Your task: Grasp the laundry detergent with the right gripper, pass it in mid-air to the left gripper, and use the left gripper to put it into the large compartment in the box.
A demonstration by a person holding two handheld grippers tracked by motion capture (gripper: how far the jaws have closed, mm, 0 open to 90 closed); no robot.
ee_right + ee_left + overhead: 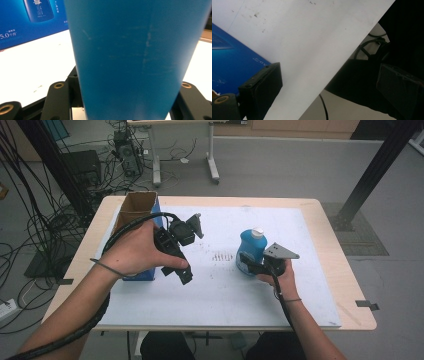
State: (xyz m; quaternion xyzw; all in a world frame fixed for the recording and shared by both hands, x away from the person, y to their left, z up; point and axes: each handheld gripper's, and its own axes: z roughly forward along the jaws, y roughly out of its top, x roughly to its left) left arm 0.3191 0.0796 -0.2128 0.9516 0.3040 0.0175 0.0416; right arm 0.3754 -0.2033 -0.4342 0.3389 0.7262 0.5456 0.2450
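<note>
A white sheet (pixel 215 290) is covering the wooden counter (pixel 327 227), with grey floor and loose cables (pixel 30 227) lying around it. The bottle (pixel 251 247) is standing upright right of centre, the right gripper's (pixel 250 266) fingers clamping its lower body. The left gripper (pixel 181 270) is hovering tilted beside the open box (pixel 136 207), its fingers (pixel 262 86) spread apart, gripping nothing.

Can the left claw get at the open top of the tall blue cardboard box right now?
Probably yes: the left claw is open and holds nothing, right beside the tall blue cardboard box, whose open top has nothing over it.
</note>
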